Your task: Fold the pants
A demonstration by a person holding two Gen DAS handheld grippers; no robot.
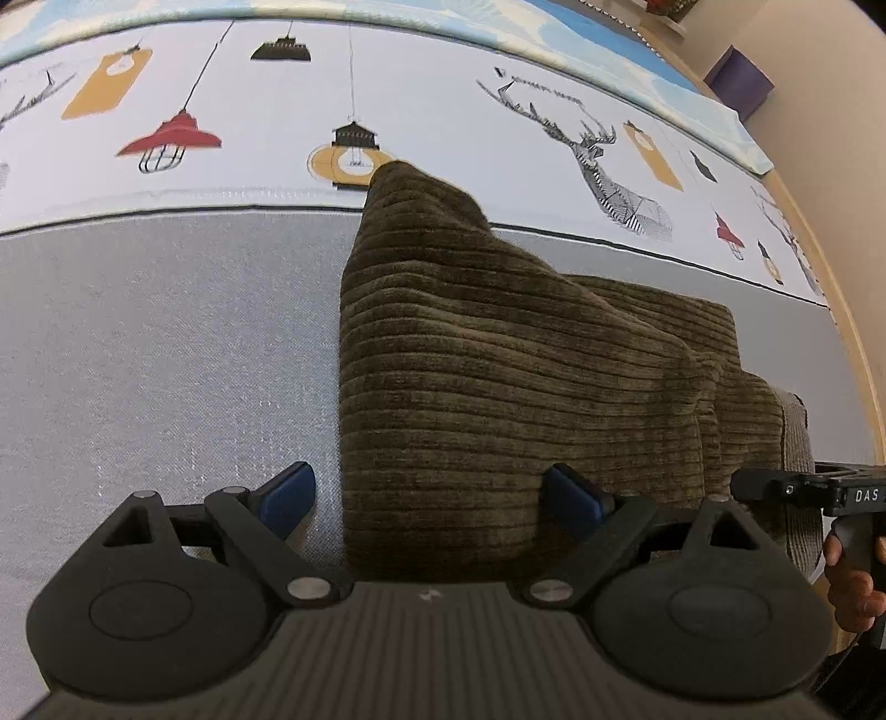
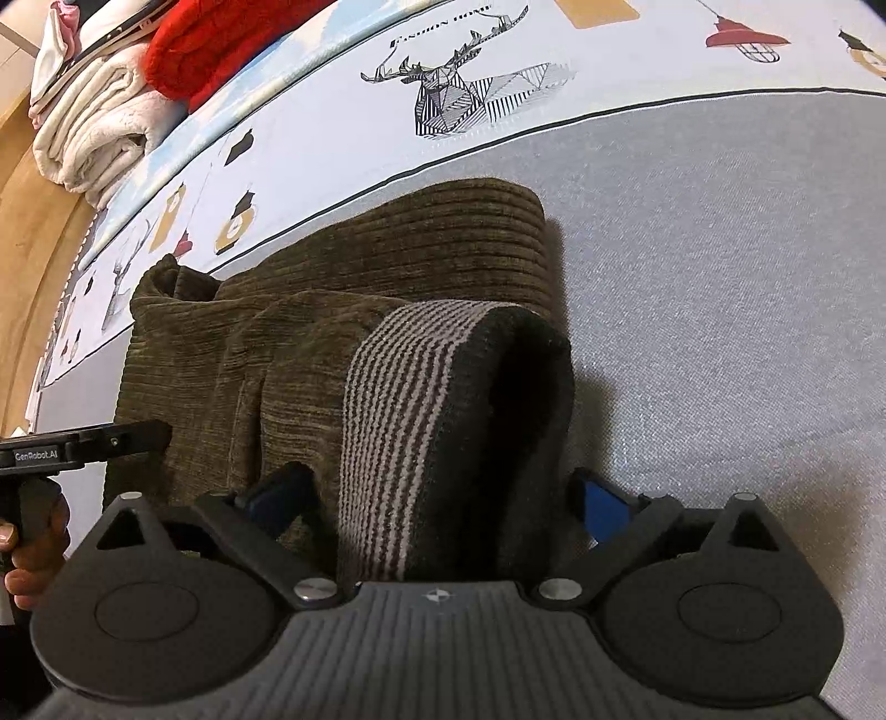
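Note:
The pants (image 1: 498, 354) are dark olive ribbed fabric, folded into a thick bundle on a grey bed cover. In the right wrist view the bundle (image 2: 310, 343) shows a striped grey waistband (image 2: 410, 421) at the near end. My left gripper (image 1: 432, 498) is open, its blue-padded fingers either side of the bundle's near left corner. My right gripper (image 2: 443, 498) is open, its fingers either side of the waistband end. Each gripper shows at the edge of the other's view.
The grey cover (image 1: 166, 343) meets a white printed sheet (image 1: 443, 111) with lamps and deer. Folded white blankets (image 2: 88, 138) and a red item (image 2: 221, 39) lie at the far left. A wooden bed edge (image 1: 853, 332) runs along the right.

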